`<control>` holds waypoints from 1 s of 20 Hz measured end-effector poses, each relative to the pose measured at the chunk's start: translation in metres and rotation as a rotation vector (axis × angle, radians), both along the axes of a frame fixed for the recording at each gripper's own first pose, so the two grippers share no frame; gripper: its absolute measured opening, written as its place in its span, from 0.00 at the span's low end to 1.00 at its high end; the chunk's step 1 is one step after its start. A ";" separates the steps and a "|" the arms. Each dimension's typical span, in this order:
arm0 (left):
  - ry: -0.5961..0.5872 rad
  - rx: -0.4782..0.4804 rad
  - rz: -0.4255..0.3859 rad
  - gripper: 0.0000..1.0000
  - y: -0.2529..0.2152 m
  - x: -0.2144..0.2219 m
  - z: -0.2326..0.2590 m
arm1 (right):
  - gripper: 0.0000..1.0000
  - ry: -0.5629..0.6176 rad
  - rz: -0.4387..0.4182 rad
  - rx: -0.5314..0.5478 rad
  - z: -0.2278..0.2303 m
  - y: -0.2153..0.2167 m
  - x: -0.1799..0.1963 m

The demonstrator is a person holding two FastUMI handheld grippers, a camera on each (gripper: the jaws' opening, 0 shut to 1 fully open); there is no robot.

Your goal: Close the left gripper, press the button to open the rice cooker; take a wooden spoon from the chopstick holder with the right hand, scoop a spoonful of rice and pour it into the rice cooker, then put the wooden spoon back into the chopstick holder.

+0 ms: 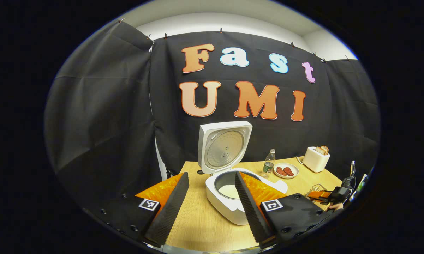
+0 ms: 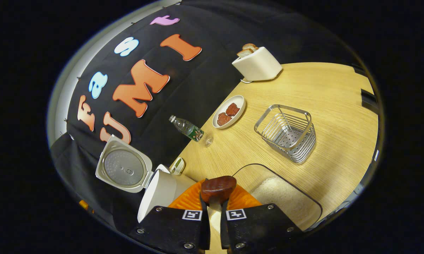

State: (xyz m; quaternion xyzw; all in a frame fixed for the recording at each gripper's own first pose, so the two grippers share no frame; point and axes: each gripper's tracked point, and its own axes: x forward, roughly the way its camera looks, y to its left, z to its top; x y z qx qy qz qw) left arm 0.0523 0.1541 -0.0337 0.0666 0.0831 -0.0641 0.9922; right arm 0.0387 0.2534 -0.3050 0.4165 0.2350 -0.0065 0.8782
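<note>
Right gripper [image 2: 214,208] pinches wooden spoon [image 2: 218,188] above the rice tray [image 2: 286,197]. Left gripper [image 1: 212,201] spread wide before the rice cooker [image 1: 229,197], lid up. Chopstick holder [image 2: 287,132] stands empty on the desk [image 2: 332,106].

The rice cooker [image 1: 229,206] is white, its lid lining [image 1: 225,149] silver-grey with ringed ridges. White rice [image 1: 229,191] lies inside. The bench [image 2: 324,102] is pale wood grain. The wooden spoon [image 2: 218,188] is dark red-brown. The chopstick holder [image 2: 287,133] is silver wire. The toaster [image 2: 257,65] is cream; the plate [image 2: 229,111] white with reddish-brown pieces.
</note>
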 end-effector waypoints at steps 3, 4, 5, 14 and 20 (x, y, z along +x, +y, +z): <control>0.004 -0.011 0.006 0.93 0.002 0.001 -0.001 | 0.11 0.012 -0.001 0.022 -0.001 0.003 0.001; 0.005 -0.018 0.006 0.93 0.002 0.002 -0.001 | 0.11 0.026 -0.013 0.052 -0.003 0.001 0.001; 0.006 -0.026 0.005 0.93 0.002 0.001 -0.001 | 0.11 0.039 -0.024 0.093 -0.006 -0.001 0.001; 0.015 -0.079 0.003 0.93 -0.001 -0.002 0.000 | 0.11 0.080 -0.106 0.416 -0.006 -0.012 -0.010; 0.006 -0.098 -0.005 0.90 -0.005 -0.006 0.004 | 0.10 0.052 -0.140 0.497 0.016 -0.032 -0.020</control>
